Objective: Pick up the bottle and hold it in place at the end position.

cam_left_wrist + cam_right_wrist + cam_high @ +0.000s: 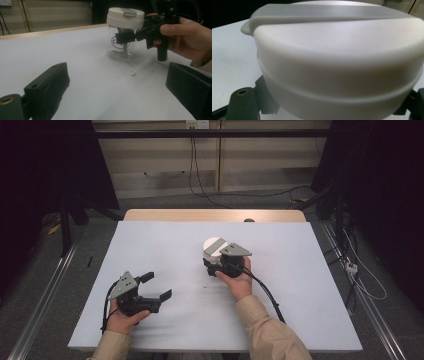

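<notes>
While my right gripper (125, 37) pinches the clear jar (121, 47) just under its white lid (214, 245) at centre frame, my left gripper (156, 287) rests spread at lower left — I judge the smooth wall could slip or tip.

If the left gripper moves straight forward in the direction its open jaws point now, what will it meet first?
Probably the clear glass jar with a white lid, which stands ahead between the left gripper jaws' lines, with bare white table before it. The right gripper grips the jar there. Depth is uncertain.
</notes>
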`<state>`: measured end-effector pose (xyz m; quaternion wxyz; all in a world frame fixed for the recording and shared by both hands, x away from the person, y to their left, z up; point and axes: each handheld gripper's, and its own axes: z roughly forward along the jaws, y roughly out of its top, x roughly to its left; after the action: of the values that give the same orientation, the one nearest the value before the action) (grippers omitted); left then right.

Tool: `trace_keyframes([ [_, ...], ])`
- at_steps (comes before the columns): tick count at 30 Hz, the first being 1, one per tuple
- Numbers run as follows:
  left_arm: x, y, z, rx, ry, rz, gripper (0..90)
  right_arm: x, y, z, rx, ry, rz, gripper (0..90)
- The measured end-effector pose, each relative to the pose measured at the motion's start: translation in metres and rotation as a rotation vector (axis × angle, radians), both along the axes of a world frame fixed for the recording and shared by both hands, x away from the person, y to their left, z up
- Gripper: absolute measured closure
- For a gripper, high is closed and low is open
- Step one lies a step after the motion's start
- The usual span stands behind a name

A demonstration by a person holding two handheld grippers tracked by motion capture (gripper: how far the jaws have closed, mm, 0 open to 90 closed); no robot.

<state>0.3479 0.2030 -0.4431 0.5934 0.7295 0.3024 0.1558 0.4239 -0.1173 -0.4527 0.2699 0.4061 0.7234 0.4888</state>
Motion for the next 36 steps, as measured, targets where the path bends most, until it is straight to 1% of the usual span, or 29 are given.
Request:
trace_keyframes([
  [1, 0.000, 0.001, 0.000, 0.004, -0.001, 0.002, 4.7, 0.000, 0.001, -0.001, -0.001, -0.001, 0.002, 18.5],
  [2, 0.000, 0.001, 0.000, -0.004, 0.004, 0.007, 5.3, 0.000, 0.001, -0.001, -0.002, -0.005, 0.002, 18.5],
  [5, 0.000, 0.001, 0.000, 0.000, 0.013, 0.004, 7.1, 0.000, 0.001, -0.002, -0.006, -0.011, 0.008, 18.6],
  [6, 0.000, 0.002, 0.001, 0.008, 0.009, 0.000, 9.2, 0.000, 0.001, -0.002, -0.006, -0.009, 0.008, 18.5],
  [7, -0.001, 0.002, 0.001, 0.007, 0.004, -0.003, 11.6, -0.001, 0.001, -0.002, -0.005, -0.006, 0.006, 18.6],
  [9, -0.003, 0.002, 0.002, 0.027, -0.006, -0.011, 17.1, -0.001, 0.001, -0.002, -0.015, -0.011, 0.008, 18.6],
  [10, -0.004, 0.002, 0.003, 0.039, -0.019, -0.013, 21.0, -0.001, 0.002, -0.002, -0.018, -0.013, 0.009, 18.6],
  [11, -0.005, 0.001, 0.003, 0.045, -0.022, -0.005, 24.5, -0.002, 0.002, -0.002, -0.019, -0.014, 0.008, 18.5],
  [12, -0.006, 0.001, 0.004, 0.052, -0.030, 0.001, 25.9, -0.002, 0.002, -0.002, -0.018, -0.016, 0.008, 18.6],
  [14, -0.007, 0.002, 0.004, 0.062, -0.028, -0.006, 31.9, -0.002, 0.001, -0.003, -0.010, -0.013, 0.006, 18.6],
  [15, -0.007, 0.002, 0.003, 0.071, -0.026, 0.010, 33.2, -0.002, 0.001, -0.003, -0.008, -0.011, 0.005, 18.6],
  [16, -0.007, 0.003, 0.002, 0.068, -0.021, 0.012, 34.4, -0.002, 0.001, -0.003, -0.008, -0.008, 0.005, 18.6],
  [17, -0.006, 0.004, 0.002, 0.055, -0.013, 0.003, 35.8, -0.002, 0.001, -0.002, -0.009, -0.008, 0.005, 18.6],
  [18, -0.006, 0.004, 0.001, 0.059, -0.020, 0.001, 35.9, -0.002, 0.001, -0.002, -0.010, -0.008, 0.006, 18.6],
  [19, -0.006, 0.004, 0.001, 0.076, -0.028, 0.009, 37.0, -0.003, 0.000, -0.002, -0.011, -0.008, 0.006, 18.6],
  [20, -0.005, 0.004, 0.001, 0.075, -0.023, 0.013, 37.0, -0.003, 0.000, -0.002, -0.011, -0.008, 0.006, 18.6],
  [21, -0.004, 0.004, 0.001, 0.063, -0.015, 0.011, 37.6, -0.003, 0.000, -0.002, -0.009, -0.007, 0.006, 18.6],
  [23, -0.003, 0.004, 0.001, 0.062, -0.014, 0.019, 38.0, -0.002, 0.000, -0.002, -0.004, -0.003, 0.005, 18.6],
  [24, -0.002, 0.004, 0.001, 0.047, -0.004, 0.012, 40.6, -0.003, 0.000, -0.003, -0.004, -0.004, 0.004, 18.6],
  [25, -0.001, 0.004, 0.001, 0.035, -0.002, 0.009, 43.3, -0.003, 0.000, -0.002, -0.004, -0.004, 0.004, 18.6],
  [28, 0.001, 0.002, 0.004, 0.030, -0.006, -0.016, 51.2, -0.002, 0.000, -0.002, -0.006, -0.001, 0.004, 18.6],
  [29, 0.002, 0.001, 0.005, 0.018, -0.006, -0.018, 53.0, -0.002, 0.000, -0.002, -0.006, -0.001, 0.005, 18.6],
  [30, 0.003, 0.000, 0.006, 0.016, -0.005, -0.024, 54.5, -0.002, 0.000, -0.002, -0.006, -0.001, 0.006, 18.6],
  [31, 0.004, -0.001, 0.006, 0.012, 0.001, -0.035, 60.3, -0.002, -0.001, -0.002, -0.006, -0.002, 0.007, 18.6],
  [32, 0.004, -0.002, 0.006, 0.010, 0.011, -0.040, 60.3, -0.002, -0.001, -0.002, -0.006, -0.002, 0.007, 18.6],
  [33, 0.005, -0.002, 0.006, 0.010, 0.019, -0.053, 65.5, -0.002, -0.001, -0.002, -0.005, -0.003, 0.007, 18.6],
  [36, 0.007, -0.004, 0.007, 0.013, 0.055, -0.082, 69.7, -0.002, 0.000, -0.002, -0.006, -0.003, 0.008, 18.6],
])
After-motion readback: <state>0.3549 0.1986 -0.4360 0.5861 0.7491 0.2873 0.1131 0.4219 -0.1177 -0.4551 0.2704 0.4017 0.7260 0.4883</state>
